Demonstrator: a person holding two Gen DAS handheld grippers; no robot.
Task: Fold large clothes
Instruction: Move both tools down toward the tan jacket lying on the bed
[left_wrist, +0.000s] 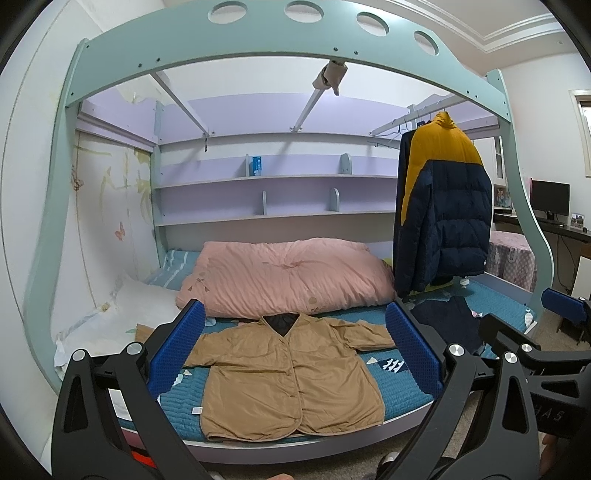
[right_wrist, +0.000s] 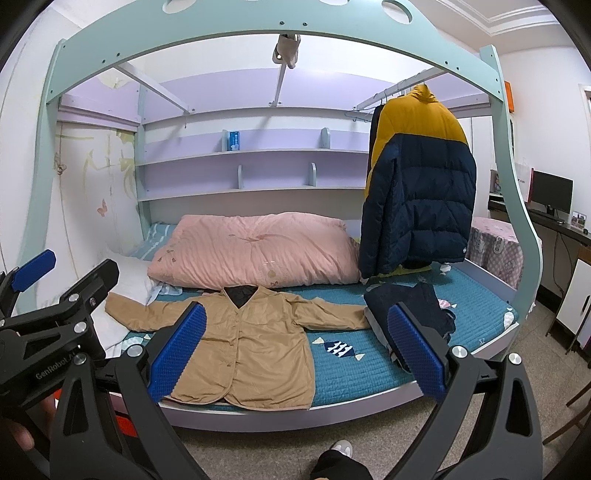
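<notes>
Fabric of the tan jacket (left_wrist: 291, 373) looks thin, light and limp, so it should crease readily but sag and slide if lifted by one point; the sleeve cuffs, shoulders and hem corners seem the best places to pinch; it lies flat, front up and closed, on the teal mattress (right_wrist: 373, 369) of the bunk bed, just in front of the pink quilt (left_wrist: 288, 277); its long axis runs from the dark-lined collar at the quilt to the hem at the near bed edge, sleeves spread to either side; the left gripper (left_wrist: 295, 354) and right gripper (right_wrist: 295, 350) both hover short of the bed, jaws wide apart, grasping nothing.
</notes>
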